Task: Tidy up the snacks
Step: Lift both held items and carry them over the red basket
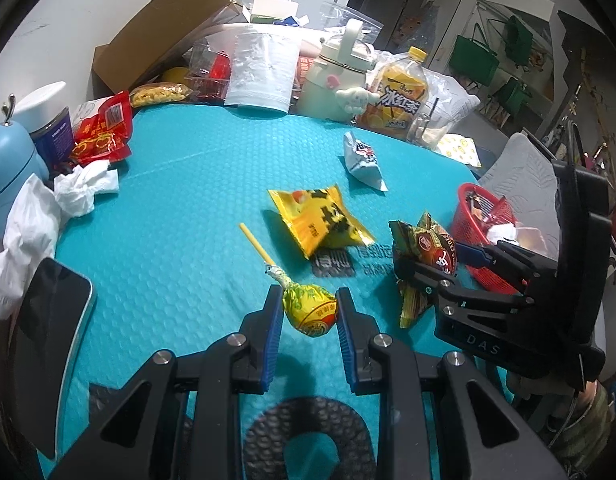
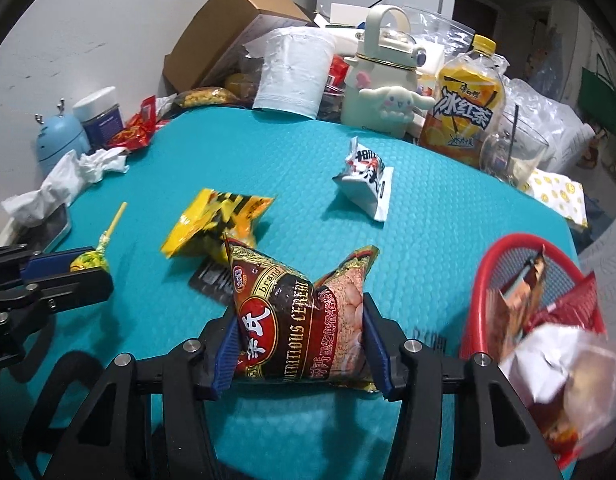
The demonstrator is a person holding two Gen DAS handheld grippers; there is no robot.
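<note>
Red basket (image 2: 508,256) contents blurred, perhaps wrappers; its edge cropped.

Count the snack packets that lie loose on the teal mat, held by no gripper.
2: a yellow packet near the middle of the mat, and a white packet farther back, before the bottle. Clutter at the far edge may hide more.

A lived-in home or small office room. The cluttered surface (image 1: 180,184) holds a cardboard box (image 1: 164,36), cartoon kettle (image 2: 382,80) and tea bottle (image 2: 464,108). Green bags (image 1: 474,56) hang behind.

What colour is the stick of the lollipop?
Pale yellow; the lollipop stick shows best in the left wrist view.
</note>
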